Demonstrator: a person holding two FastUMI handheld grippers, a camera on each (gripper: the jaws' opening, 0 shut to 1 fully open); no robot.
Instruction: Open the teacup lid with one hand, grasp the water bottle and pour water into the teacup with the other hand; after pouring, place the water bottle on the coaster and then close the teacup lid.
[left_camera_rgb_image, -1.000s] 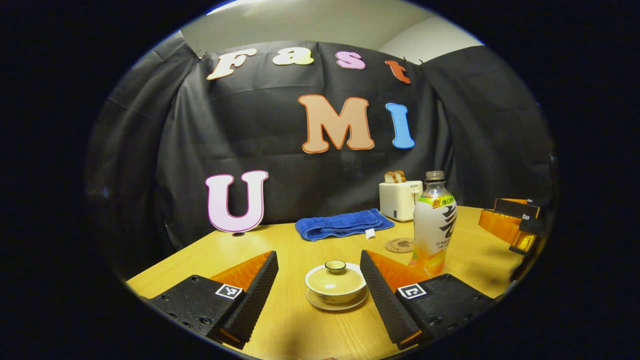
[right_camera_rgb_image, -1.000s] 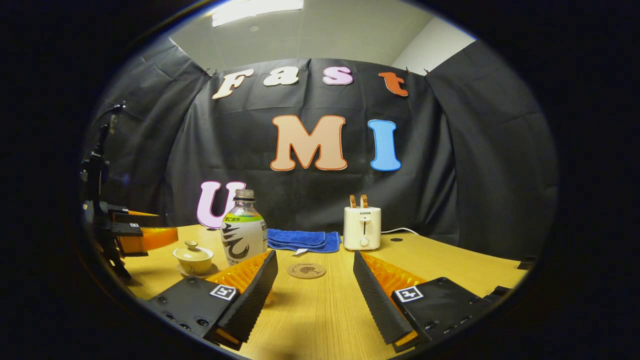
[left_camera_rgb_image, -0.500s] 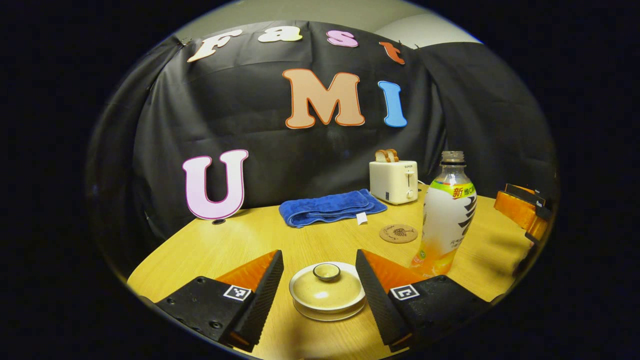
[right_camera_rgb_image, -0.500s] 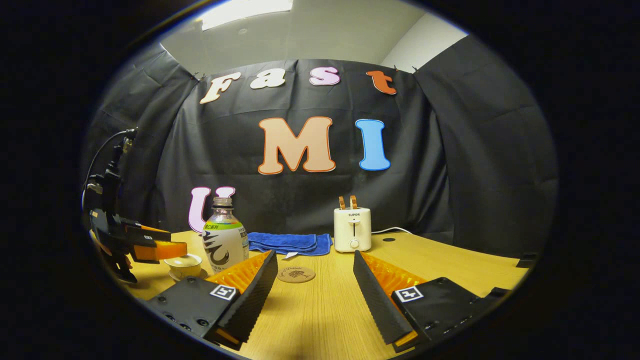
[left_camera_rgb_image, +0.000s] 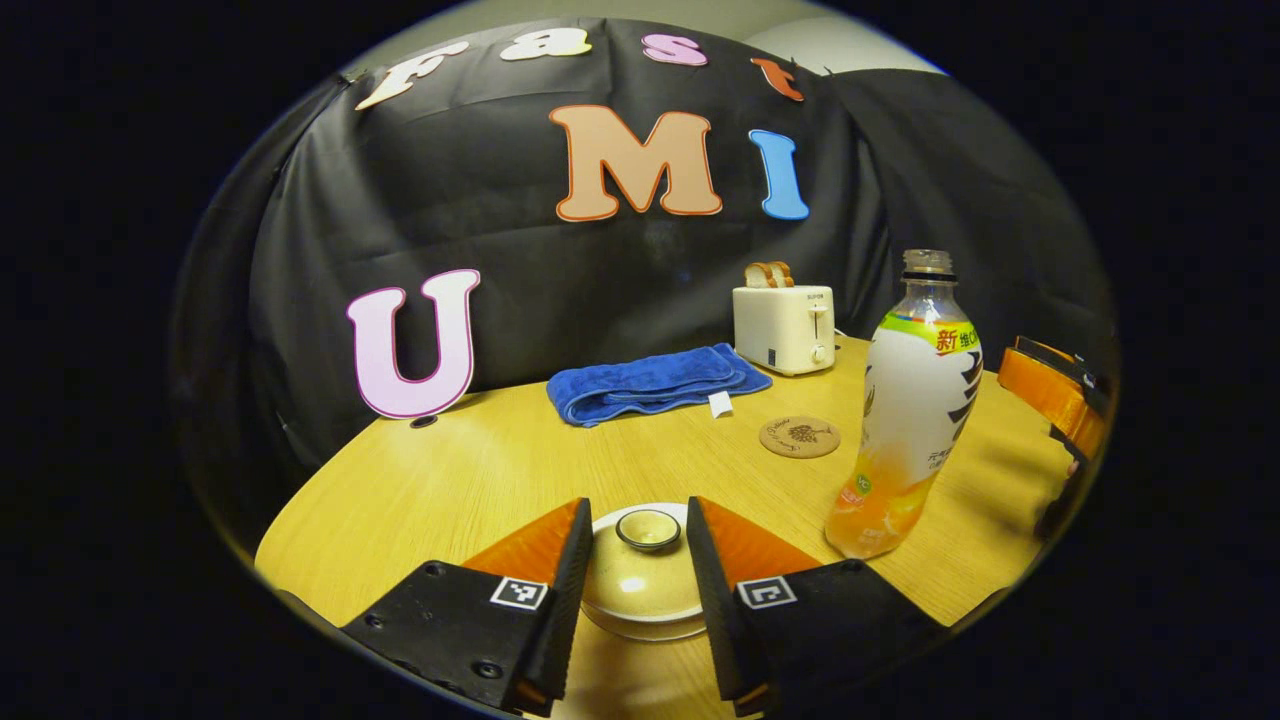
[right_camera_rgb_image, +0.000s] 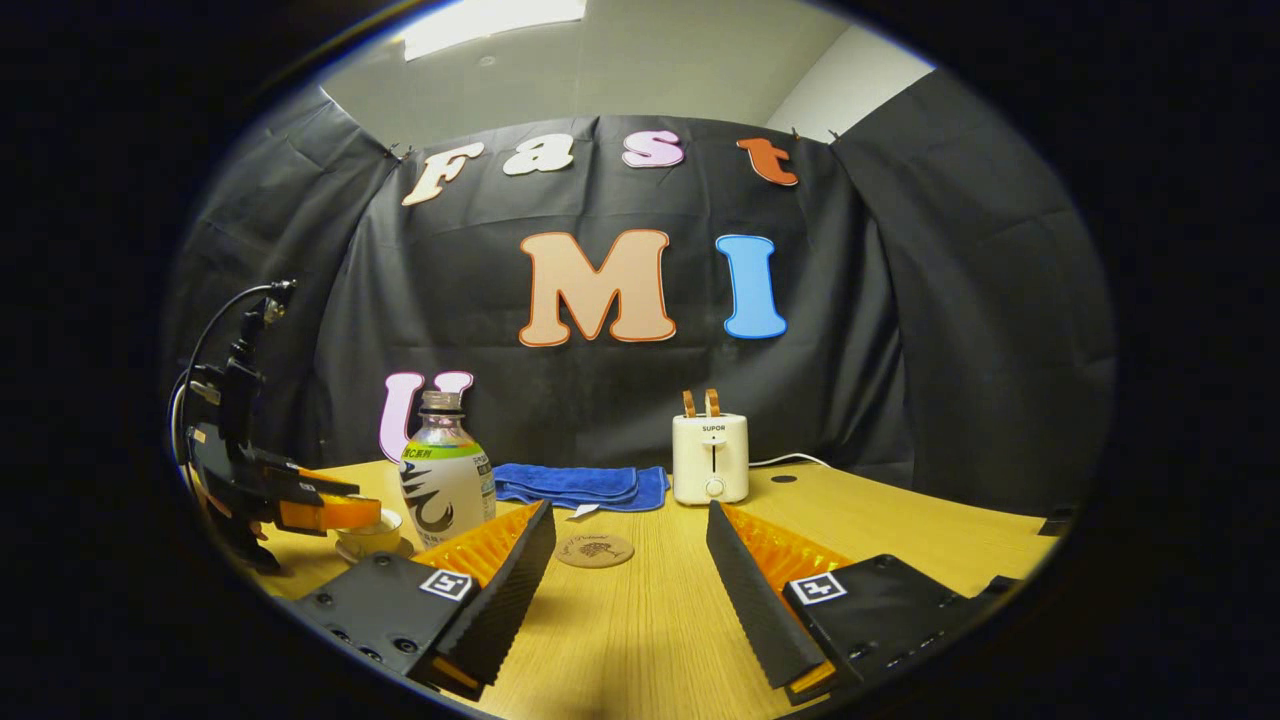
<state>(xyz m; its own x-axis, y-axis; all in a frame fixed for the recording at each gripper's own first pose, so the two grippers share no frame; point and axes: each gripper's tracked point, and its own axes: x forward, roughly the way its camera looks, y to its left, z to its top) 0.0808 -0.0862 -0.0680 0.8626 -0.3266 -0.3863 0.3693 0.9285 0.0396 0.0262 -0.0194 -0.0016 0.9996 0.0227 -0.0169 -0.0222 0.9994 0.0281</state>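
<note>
- Left hand-held gripper (left_camera_rgb_image: 637, 560): fingers flanking the teacup lid (left_camera_rgb_image: 645, 570), narrowly parted; contact unclear.
- Right hand-held gripper (right_camera_rgb_image: 630, 560): hovering wide open, holding nothing.
- Water bottle (left_camera_rgb_image: 908, 400): standing upright on the worktop (left_camera_rgb_image: 480, 470), near the coaster (left_camera_rgb_image: 798, 437).

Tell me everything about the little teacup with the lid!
The teacup is small, cream-yellow and glossy like ceramic. It sits on a matching saucer on the wooden table, left of the water bottle. Its domed lid with a round knob is on. The left gripper has its fingers on either side of the lid.
</note>
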